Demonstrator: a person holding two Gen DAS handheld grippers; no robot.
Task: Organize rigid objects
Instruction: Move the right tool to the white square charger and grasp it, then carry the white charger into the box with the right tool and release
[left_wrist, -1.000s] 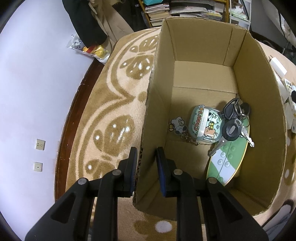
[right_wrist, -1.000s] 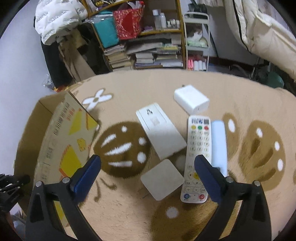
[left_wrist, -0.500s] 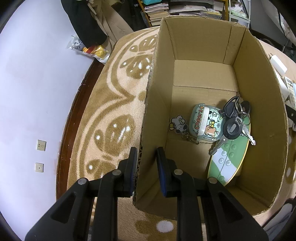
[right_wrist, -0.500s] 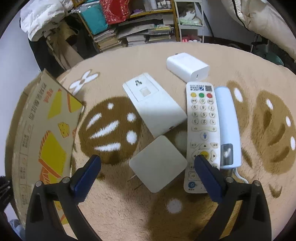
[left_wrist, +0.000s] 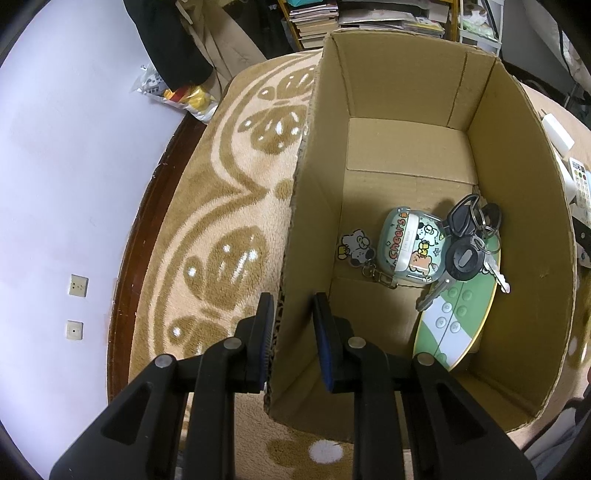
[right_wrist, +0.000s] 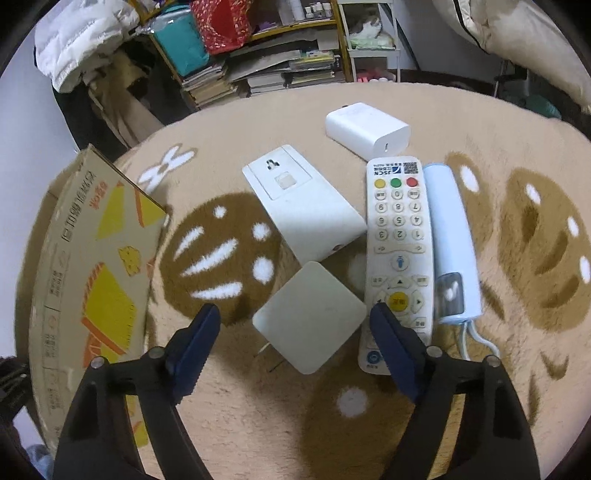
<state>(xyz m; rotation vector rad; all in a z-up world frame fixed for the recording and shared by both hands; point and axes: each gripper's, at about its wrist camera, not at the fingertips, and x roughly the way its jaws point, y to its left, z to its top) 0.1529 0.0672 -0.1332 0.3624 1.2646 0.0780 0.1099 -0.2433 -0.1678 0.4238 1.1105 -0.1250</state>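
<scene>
My left gripper (left_wrist: 291, 306) is shut on the near left wall of an open cardboard box (left_wrist: 314, 221). In the box lie a cartoon-printed earbud case (left_wrist: 410, 247) with a charm, a bunch of keys (left_wrist: 465, 243) and a green remote (left_wrist: 458, 321). In the right wrist view my right gripper (right_wrist: 293, 312) points down at the rug, its jaws closing. A flat square white plug (right_wrist: 310, 317) lies between the jaws, and the pads are clear of it. The right fingertip (right_wrist: 380, 317) overlaps a white remote (right_wrist: 399, 236).
On the rug beyond the plug lie a white socket block (right_wrist: 306, 210), a white charger (right_wrist: 365, 129) and a light blue handset (right_wrist: 454, 240) beside the remote. The printed outside of the box (right_wrist: 92, 258) stands at left. Bookshelves and clothing crowd the back.
The right gripper has sunk closer to the rug over the square plug, and its jaws have narrowed. The left gripper keeps its grip on the box wall without moving.
</scene>
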